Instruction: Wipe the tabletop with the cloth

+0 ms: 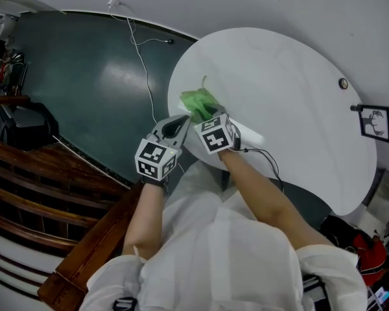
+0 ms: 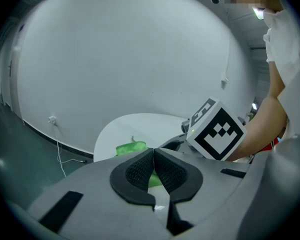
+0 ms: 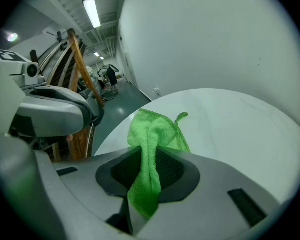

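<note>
Pinching a fold of the single green cloth (image 3: 152,134), the right gripper (image 3: 149,174) had its jaws closed on it, a grip only its own view showed plainly. The head view showed the rest of the cloth bunched on the one round white table (image 1: 298,109), near the person's edge. The left gripper (image 2: 154,170), just beside the right, had its pads pressed together on nothing. Two grippers, one cloth
</note>
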Demonstrator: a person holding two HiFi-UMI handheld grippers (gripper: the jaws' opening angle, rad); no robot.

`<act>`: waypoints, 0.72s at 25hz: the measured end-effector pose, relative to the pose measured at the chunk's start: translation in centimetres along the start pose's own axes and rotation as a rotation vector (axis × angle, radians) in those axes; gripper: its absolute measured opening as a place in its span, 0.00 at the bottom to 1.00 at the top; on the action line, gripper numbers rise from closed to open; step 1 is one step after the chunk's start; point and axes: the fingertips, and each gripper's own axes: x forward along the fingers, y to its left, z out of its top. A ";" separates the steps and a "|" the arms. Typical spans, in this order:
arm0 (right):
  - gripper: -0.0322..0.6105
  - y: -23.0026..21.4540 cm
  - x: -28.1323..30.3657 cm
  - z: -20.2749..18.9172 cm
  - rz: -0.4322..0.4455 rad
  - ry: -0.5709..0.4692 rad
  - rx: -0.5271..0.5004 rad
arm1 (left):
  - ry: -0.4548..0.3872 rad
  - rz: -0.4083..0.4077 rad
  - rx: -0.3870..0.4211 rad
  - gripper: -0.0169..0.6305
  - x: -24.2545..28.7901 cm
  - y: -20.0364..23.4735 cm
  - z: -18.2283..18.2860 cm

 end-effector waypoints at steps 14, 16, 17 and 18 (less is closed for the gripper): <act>0.17 1.2 -5.7 -7.3 0.093 0.009 -0.089 | 0.048 -0.072 0.053 0.05 3.1 -7.2 -0.7; 0.17 0.1 -7.0 -8.6 0.078 0.007 -0.072 | 0.057 -0.090 0.062 0.05 3.8 -9.1 -0.8; 0.17 -0.5 -7.7 -9.3 0.069 0.005 -0.062 | 0.061 -0.097 0.067 0.05 4.3 -10.1 -0.9; 0.17 -1.2 -8.4 -10.1 0.060 0.003 -0.049 | 0.064 -0.104 0.073 0.05 4.7 -11.1 -0.9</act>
